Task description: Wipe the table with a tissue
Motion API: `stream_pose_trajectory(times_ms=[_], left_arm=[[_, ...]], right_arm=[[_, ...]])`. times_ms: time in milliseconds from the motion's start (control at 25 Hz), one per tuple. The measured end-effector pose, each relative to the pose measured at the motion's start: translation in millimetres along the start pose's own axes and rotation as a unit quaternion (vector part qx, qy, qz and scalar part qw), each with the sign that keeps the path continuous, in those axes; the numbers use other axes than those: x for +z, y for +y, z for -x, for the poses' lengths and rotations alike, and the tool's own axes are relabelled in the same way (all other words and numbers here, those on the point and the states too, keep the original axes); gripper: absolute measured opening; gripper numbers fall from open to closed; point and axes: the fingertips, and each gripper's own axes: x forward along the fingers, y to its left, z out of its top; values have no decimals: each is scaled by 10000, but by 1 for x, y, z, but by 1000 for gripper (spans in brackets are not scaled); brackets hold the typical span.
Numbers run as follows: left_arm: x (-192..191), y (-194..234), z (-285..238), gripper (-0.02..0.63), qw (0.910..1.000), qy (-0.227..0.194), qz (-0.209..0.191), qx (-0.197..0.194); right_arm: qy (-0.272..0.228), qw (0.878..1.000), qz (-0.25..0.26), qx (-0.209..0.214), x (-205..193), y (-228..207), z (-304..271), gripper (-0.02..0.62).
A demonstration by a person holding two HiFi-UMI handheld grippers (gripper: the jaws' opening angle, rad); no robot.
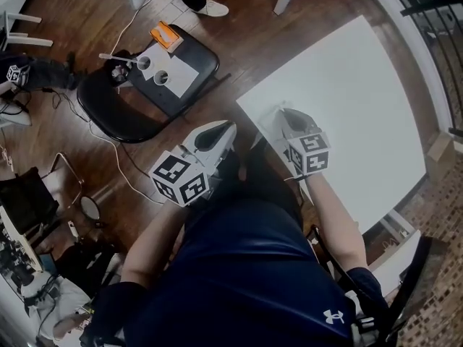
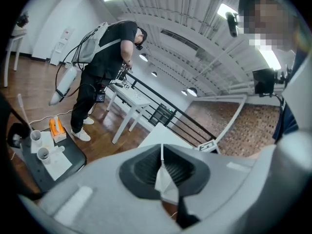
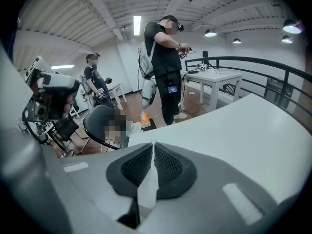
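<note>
The white table (image 1: 347, 100) lies to the right in the head view. My right gripper (image 1: 280, 116) hangs over its near-left corner. My left gripper (image 1: 228, 127) is beside that corner, over the wooden floor. In the left gripper view my left gripper (image 2: 162, 147) is shut on a thin white tissue (image 2: 165, 182) that hangs down between the pads. The right gripper view shows my right gripper (image 3: 153, 144) shut on a strip of white tissue (image 3: 147, 185), with the table top (image 3: 243, 126) spreading beyond it. Whether these are two pieces or one I cannot tell.
A black chair (image 1: 134, 100) to the left carries a white sheet, two cups (image 1: 153, 71) and an orange tissue pack (image 1: 166, 34). Cables run across the floor. A black railing (image 1: 434, 13) borders the table's far side. A person in black (image 3: 165, 57) stands near another white table (image 3: 214, 77).
</note>
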Motion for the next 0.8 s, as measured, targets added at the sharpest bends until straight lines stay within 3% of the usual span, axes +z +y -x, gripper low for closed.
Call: stream_pose_trajectory(times_ms=[520, 800], left_arm=[[31, -18, 3, 14, 9991, -301, -180, -238], [55, -26, 9, 14, 9974, -563, -81, -443]], right_arm=[[-1088, 9940, -95, -4, 86, 20, 75, 14], [-1540, 9877, -244, -96, 119, 21, 108, 14]])
